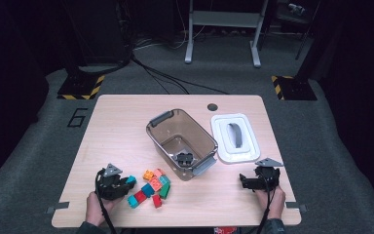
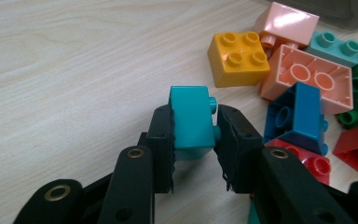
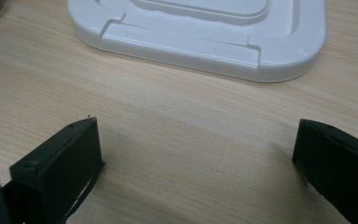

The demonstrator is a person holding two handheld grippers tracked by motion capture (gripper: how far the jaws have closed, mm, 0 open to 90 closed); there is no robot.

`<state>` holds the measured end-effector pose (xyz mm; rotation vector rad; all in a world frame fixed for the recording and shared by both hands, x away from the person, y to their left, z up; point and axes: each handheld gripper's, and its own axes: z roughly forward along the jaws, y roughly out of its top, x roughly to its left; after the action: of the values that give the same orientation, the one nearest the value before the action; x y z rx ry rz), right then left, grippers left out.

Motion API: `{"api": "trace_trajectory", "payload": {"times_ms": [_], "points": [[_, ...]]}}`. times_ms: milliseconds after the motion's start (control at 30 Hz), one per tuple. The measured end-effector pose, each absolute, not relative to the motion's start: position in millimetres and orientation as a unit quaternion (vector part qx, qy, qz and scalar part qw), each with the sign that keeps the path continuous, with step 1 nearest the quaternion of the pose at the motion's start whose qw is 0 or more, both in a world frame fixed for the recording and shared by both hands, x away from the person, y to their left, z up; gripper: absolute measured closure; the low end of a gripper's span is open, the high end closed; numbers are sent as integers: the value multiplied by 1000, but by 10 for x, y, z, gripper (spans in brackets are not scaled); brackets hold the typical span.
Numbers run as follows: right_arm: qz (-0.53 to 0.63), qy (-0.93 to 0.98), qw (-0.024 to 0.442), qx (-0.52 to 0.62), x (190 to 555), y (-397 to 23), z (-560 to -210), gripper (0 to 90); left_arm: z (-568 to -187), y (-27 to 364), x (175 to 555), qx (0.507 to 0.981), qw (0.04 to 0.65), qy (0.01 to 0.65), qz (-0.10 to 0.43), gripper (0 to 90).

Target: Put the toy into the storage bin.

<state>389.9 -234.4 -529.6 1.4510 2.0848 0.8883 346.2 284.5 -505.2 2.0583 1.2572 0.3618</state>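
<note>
Teal brick [image 2: 192, 122] sits clamped between your left gripper [image 2: 195, 135] fingers, low over the counter [image 2: 74, 70]; other bricks [image 2: 307, 88] beside them await the bin [image 1: 181, 141]. Right gripper [image 3: 193, 158] fingers stand wide, empty.

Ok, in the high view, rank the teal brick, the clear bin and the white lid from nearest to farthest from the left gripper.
1. Teal brick: clamped in the left gripper, at the left edge of the brick pile.
2. Clear bin: mid-table, up and to the right of the pile.
3. White lid: beyond the bin, on the table's right side.
</note>
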Motion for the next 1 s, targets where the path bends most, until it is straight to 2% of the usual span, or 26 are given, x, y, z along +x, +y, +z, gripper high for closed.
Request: {"api": "trace_trajectory", "payload": {"times_ms": [1000], "points": [[322,755,222,526,3903,-2347,-5297,3,-4700,2886,3631,792,379,462,126,681]]}}
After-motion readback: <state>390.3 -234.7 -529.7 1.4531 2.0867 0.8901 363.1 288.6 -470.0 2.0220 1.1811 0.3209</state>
